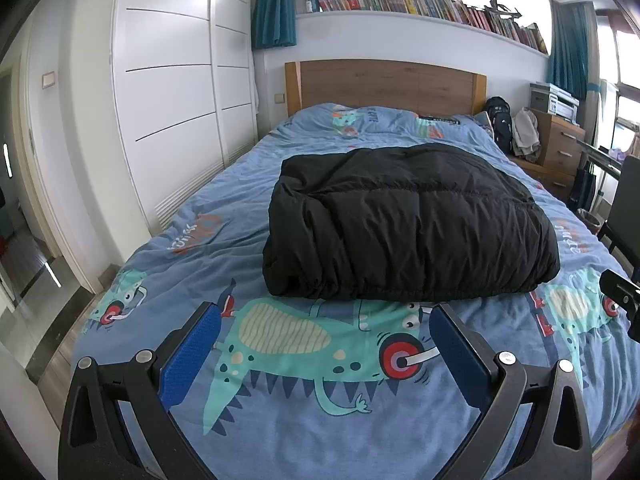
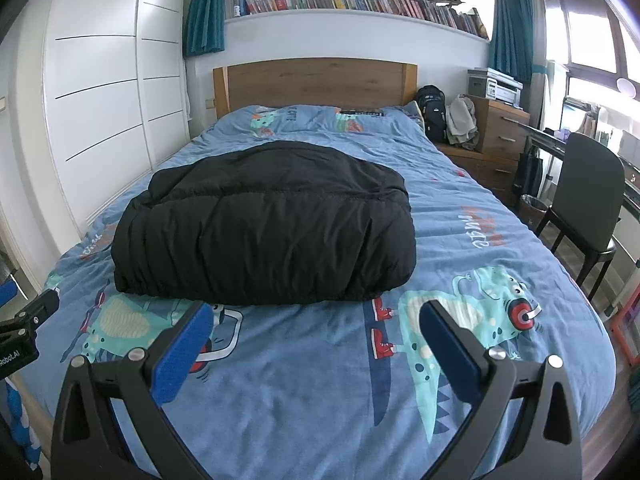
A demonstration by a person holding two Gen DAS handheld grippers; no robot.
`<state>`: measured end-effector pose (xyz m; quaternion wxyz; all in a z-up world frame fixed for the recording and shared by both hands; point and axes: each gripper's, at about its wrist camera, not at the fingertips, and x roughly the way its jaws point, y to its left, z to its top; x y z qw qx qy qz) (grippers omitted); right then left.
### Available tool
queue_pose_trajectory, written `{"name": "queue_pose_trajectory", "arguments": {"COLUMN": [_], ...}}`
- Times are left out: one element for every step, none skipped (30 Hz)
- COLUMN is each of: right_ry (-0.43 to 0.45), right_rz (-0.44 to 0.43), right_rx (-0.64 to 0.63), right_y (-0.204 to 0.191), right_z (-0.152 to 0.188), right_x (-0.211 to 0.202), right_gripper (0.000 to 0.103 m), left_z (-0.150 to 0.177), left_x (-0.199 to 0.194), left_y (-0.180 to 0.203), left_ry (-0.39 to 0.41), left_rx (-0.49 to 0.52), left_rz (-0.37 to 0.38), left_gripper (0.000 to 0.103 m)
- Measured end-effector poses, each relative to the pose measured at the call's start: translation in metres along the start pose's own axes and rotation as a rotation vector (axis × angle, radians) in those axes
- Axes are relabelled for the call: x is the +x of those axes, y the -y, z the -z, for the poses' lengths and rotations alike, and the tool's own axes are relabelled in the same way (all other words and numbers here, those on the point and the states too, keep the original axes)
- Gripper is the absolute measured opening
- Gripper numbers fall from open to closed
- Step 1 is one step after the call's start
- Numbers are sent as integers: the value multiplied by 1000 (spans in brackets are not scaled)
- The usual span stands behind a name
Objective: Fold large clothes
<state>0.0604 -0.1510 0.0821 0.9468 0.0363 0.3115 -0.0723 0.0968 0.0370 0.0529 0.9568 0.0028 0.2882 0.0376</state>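
Note:
A black puffy jacket (image 1: 408,224) lies folded into a thick rectangular bundle in the middle of the bed; it also shows in the right wrist view (image 2: 264,224). My left gripper (image 1: 326,316) is open and empty, held above the bedcover just in front of the bundle's near edge. My right gripper (image 2: 316,312) is open and empty too, held in front of the bundle's near right part. Neither gripper touches the jacket.
The bed has a blue dinosaur-print cover (image 1: 320,400) and a wooden headboard (image 1: 384,86). A white wardrobe (image 1: 168,92) stands left. A wooden dresser (image 2: 498,136), a backpack (image 2: 432,114) and a dark chair (image 2: 584,208) stand right.

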Motion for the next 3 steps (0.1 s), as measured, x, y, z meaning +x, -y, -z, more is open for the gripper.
{"name": "queue_pose_trajectory", "arguments": {"right_ry": [-1,0,0], "right_rz": [0,1,1], "right_rx": [0,0,1], "right_y": [0,0,1], "right_z": [0,0,0], "right_x": [0,-1,-1], "right_gripper": [103,103,103], "left_z": [0,0,1], "left_x": [1,1,1], "left_y": [-1,-1,-1], "left_ry": [-3,-4,-5], "left_rx": [-2,-3,-5], "left_rz": [0,1,2], "left_gripper": [102,102,102]}}
